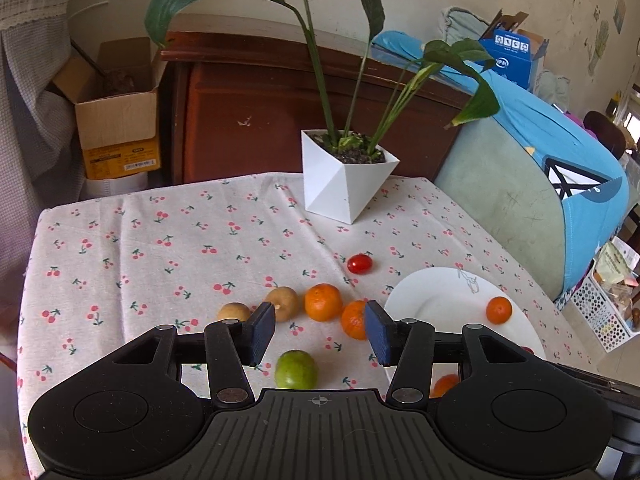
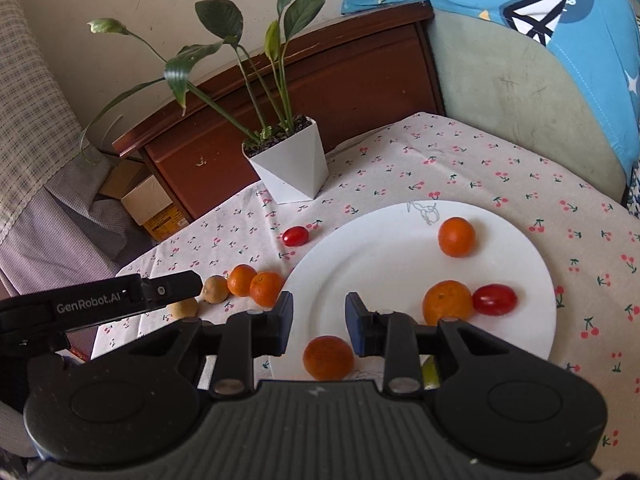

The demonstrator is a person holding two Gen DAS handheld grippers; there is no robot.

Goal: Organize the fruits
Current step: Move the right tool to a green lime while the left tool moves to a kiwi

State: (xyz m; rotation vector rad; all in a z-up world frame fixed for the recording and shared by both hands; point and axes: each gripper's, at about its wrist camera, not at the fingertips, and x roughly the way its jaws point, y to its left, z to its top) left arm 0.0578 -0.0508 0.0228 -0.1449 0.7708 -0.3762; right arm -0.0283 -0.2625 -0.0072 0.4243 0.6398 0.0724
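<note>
Fruits lay split between cloth and plate. Far left on the cherry-print tablecloth [image 1: 160, 248], two tan fruits [image 1: 234, 312] sat side by side; next right, two oranges [image 1: 323, 302] touching, with a cherry tomato [image 1: 359, 263] beyond them and a green fruit [image 1: 296, 369] nearest the camera. Left gripper [image 1: 320, 332] hovered over this group, jaws apart, nothing between the pads. Right of that, the white plate [image 2: 384, 248] held three oranges [image 2: 457, 237] and a second cherry tomato [image 2: 494, 299]. Right gripper [image 2: 318, 322] hung over the plate's near rim — jaws narrowly apart, empty, one orange just below the gap.

Risks, as judged: round fruit would roll if a pad nudged it off-centre; the two touching oranges could be knocked apart by a jaw coming down between them; fruit set near the plate's rim might roll back off. The white planter [image 1: 344, 180] stood far back, its leaves overhanging — little danger.

Writing: "GenRobot.AI" on the left gripper's side, seen from the right wrist. Labels on the cardboard box [image 1: 120, 136] and blue carton [image 1: 512, 56] too small to read.
</note>
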